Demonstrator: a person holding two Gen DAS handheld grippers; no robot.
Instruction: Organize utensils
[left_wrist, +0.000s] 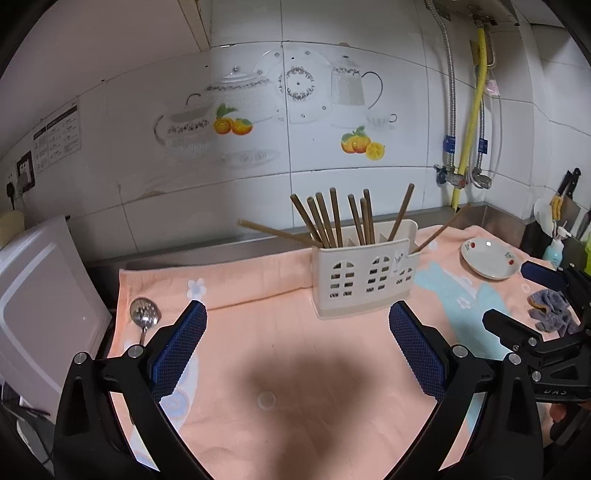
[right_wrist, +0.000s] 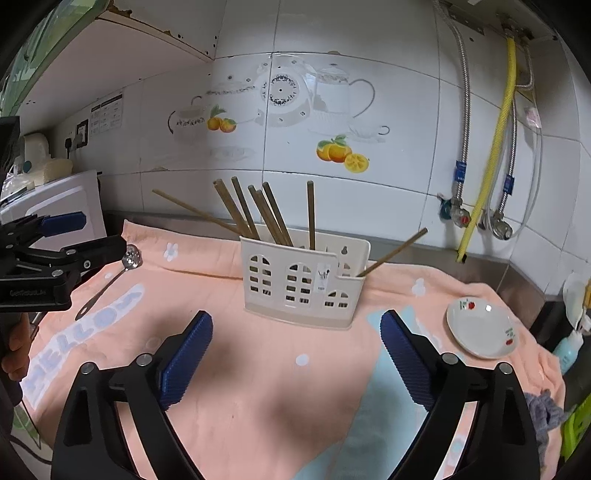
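Left gripper (left_wrist: 297, 321), black frame with blue ribbed pads, fills the bottom of the left wrist view: jaws spread wide, nothing between them, only cloth beneath. Right gripper (right_wrist: 295, 328), same build, likewise wide apart and empty in its own view.

Slotted stainless-steel spoon (left_wrist: 144, 316) lies flat at lower left of the left wrist view, bowl toward the wall, handle running toward the camera. Judgement: light, rigid, smooth and likely slippery. Best taken across the thin handle near mid-length; it sits flush on soft fabric, so the pads may need to press into the cloth.

Brown wooden chopsticks (left_wrist: 334, 218) stand in the cream perforated plastic holder (left_wrist: 364, 277), centre frame; two lean out low to left and right. Judgement: light, stiff, prone to roll or pivot; holder light enough to tip if nudged.

Surface: peach printed towel (left_wrist: 280, 369) over a steel counter, soft, some grip. Small white dish with red motifs (right_wrist: 480, 328) at right, fragile. Grey rag (left_wrist: 550, 310) at right edge. White tiled wall (left_wrist: 166, 177) behind, hoses and yellow pipe (left_wrist: 471, 125) upper right.
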